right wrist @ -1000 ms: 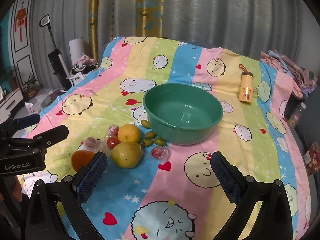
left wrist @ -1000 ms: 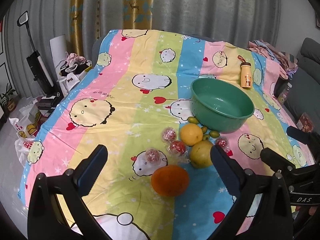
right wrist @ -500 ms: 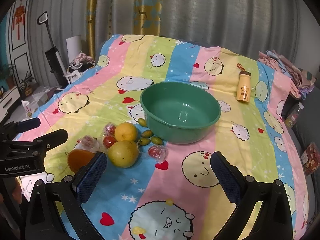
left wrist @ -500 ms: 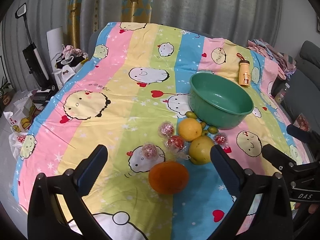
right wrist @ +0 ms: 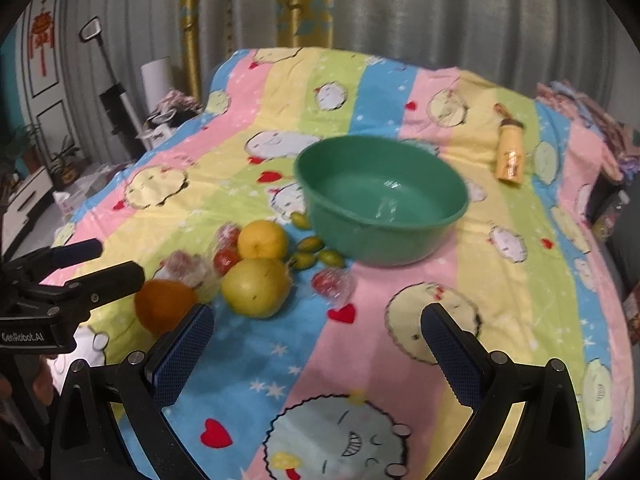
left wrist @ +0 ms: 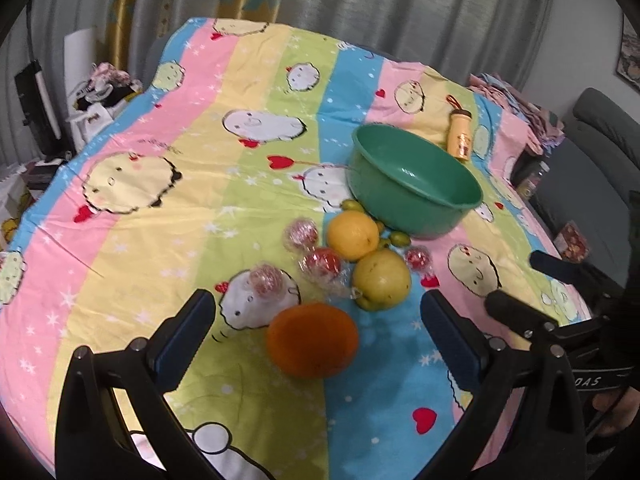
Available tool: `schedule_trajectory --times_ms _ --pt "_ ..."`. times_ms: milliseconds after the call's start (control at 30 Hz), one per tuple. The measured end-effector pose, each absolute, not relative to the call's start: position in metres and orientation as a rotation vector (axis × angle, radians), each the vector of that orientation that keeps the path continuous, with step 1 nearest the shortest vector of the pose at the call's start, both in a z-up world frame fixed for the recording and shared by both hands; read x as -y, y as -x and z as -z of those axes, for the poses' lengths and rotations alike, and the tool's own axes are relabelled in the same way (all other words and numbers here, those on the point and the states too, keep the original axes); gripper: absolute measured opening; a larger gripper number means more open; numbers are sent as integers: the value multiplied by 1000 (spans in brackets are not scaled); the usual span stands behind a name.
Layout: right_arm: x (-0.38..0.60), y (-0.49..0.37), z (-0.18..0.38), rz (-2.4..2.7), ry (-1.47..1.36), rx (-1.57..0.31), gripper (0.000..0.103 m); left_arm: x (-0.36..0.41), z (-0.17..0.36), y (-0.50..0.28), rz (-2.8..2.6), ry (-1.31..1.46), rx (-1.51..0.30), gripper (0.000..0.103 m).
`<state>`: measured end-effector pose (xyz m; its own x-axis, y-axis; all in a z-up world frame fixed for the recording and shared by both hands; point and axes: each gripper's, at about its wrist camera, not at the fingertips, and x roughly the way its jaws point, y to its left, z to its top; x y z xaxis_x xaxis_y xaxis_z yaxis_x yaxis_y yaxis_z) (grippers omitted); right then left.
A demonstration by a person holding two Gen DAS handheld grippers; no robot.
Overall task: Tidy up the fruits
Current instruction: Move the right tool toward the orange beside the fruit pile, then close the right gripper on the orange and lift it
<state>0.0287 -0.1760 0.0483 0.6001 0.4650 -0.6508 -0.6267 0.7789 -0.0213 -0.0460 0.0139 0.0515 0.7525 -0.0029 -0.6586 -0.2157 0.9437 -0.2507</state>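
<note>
A round orange (left wrist: 313, 339) lies between the wide-spread fingers of the left gripper (left wrist: 318, 338); the right gripper (right wrist: 318, 344) gapes empty. The green bowl (right wrist: 456, 216) holds nothing.

Grey pleated curtains (right wrist: 440, 4) fill the top of the frame, with a gold patterned curtain panel (right wrist: 192, 20) left of centre. A grey sofa (left wrist: 600, 120) sits at right; a red hanging ornament (right wrist: 41, 40) at upper left.
</note>
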Motion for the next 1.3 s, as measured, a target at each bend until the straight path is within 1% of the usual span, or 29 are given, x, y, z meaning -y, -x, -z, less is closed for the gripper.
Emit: schedule_trajectory --times_ms 233,300,433,567,633,800,833,867,933,1067,1200,1300 --pt "167 -29 -20 -756 228 -744 103 -23 -31 44 -50 366 -756 101" --pt "164 -27 -14 -804 211 -757 103 -25 -25 44 -25 396 -763 100" --pt "151 -24 -1 -875 210 -786 103 -25 -19 44 -4 408 -784 94" --pt "135 -20 9 -979 176 -821 102 -27 -16 41 19 429 -794 92" --pt "127 -17 13 -1017 173 -822 95 -27 -14 39 26 430 -802 91" --pt "103 -20 20 -1087 173 -844 86 -29 -10 35 42 446 -822 86" --pt "100 -21 21 -1095 172 -849 84 -30 -9 35 45 449 -824 83" --pt "96 -22 22 -1100 171 -853 83 -31 -8 34 51 455 -828 79" --pt "91 -25 24 -1108 171 -861 79 -32 -6 32 53 457 -838 76" --pt "80 -28 28 -1127 177 -871 78 -33 -3 32 59 465 -853 74" --pt "76 -29 32 -1153 172 -891 67 -35 -1 32 53 465 -856 68" --pt "76 -27 31 -1152 175 -883 67 -36 -1 32 47 466 -856 67"
